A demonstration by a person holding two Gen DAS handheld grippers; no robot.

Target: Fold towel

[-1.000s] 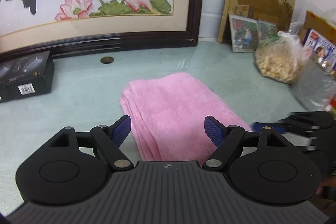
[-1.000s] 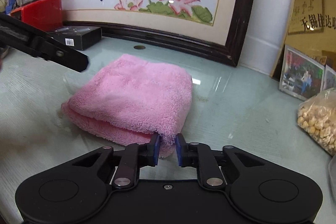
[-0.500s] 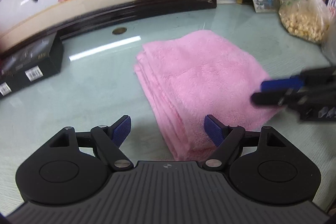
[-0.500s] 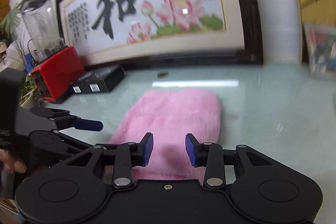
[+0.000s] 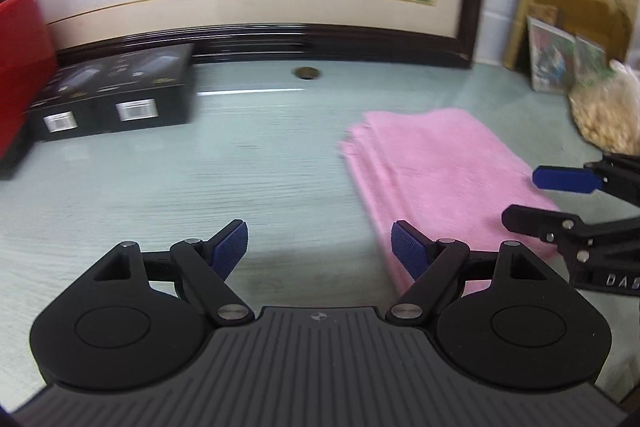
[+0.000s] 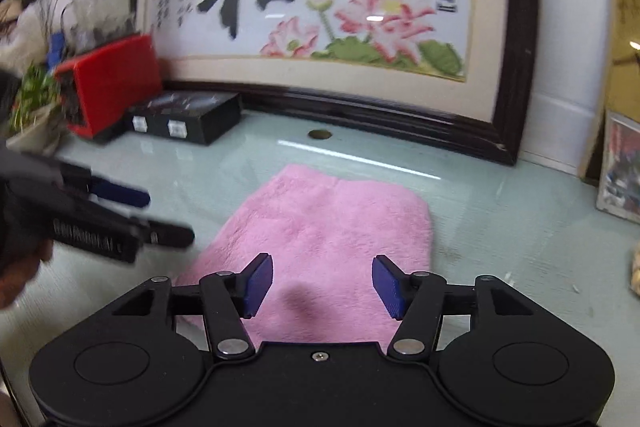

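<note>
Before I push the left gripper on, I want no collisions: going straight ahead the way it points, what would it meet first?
Likely nothing soon: the left gripper, open, faces bare table; the pink towel lies right of its line. Depth unclear.

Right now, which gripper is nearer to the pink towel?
Right. The right gripper hovers open over the towel; the left gripper, also open, sits beside its left edge.

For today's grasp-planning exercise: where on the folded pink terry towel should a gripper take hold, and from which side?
Grip the folded pink terry towel at its stacked open edges, coming in low from its left side along the glass tabletop. The layers show separately there, so the open left gripper could probably pinch them together.
</note>
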